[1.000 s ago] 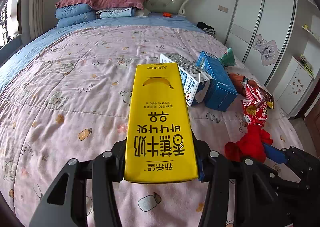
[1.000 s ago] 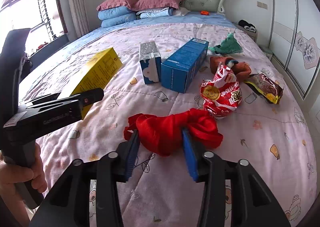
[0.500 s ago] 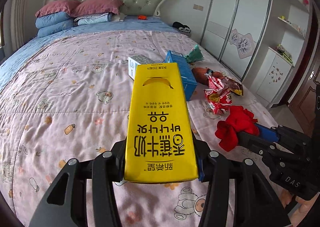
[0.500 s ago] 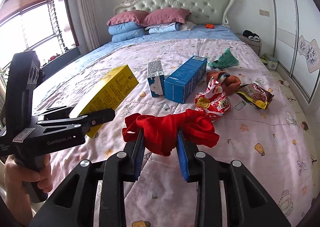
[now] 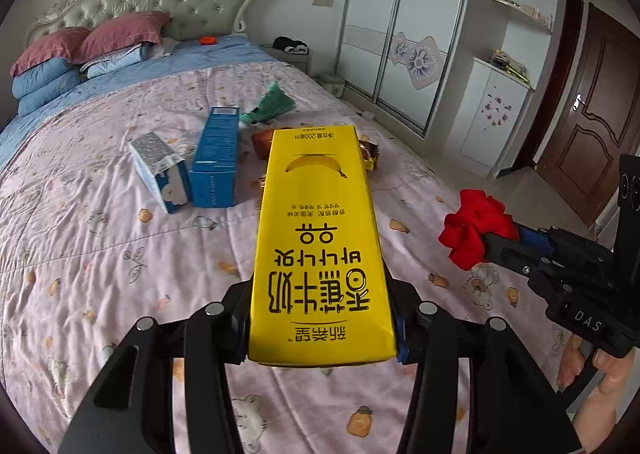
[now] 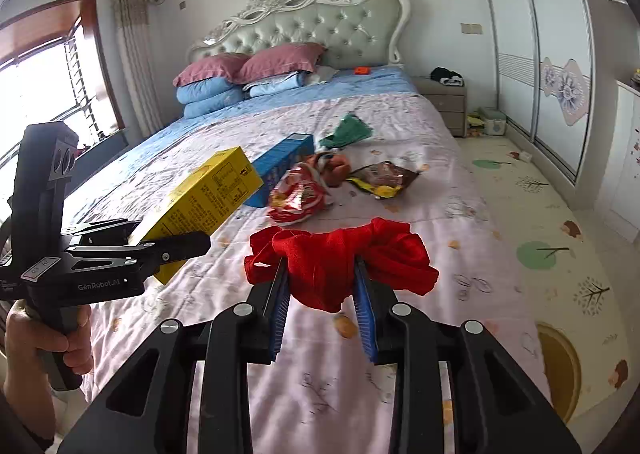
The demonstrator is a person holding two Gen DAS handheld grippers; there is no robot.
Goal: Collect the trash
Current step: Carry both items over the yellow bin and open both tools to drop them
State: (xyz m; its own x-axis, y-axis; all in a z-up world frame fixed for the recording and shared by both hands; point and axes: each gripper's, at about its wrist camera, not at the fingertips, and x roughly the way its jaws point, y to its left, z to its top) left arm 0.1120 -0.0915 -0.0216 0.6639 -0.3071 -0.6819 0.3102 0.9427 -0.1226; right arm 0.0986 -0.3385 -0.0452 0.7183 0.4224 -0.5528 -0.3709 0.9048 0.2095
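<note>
A yellow milk carton (image 5: 320, 238) sticks forward above the pink quilt, with my left gripper (image 5: 320, 318) shut on its near end. From the right wrist view the same carton (image 6: 208, 201) tilts upward in the left gripper (image 6: 160, 242), which a hand holds. My right gripper (image 6: 324, 286) is shut on a crumpled red bag (image 6: 340, 254), whose ends bulge out on both sides of the blue pads (image 6: 280, 302). The left wrist view shows that red bag (image 5: 474, 230) off to the right, in the air near the bed's edge, pinched by the right gripper (image 5: 516, 242).
On the quilt (image 5: 100, 254) lie a blue carton (image 5: 216, 157), a white and blue carton (image 5: 160, 165), a green wrapper (image 5: 272, 105), a red snack bag (image 6: 300, 197) and a brown wrapper (image 6: 384, 177). To the right are a patterned floor mat (image 6: 540, 213), a wardrobe (image 5: 400, 33) and a brown door (image 5: 592, 113).
Both grippers have risen and swung right toward the bed's edge with their loads. The right jaws have drawn tighter on the red bag, now lifted off the quilt.
</note>
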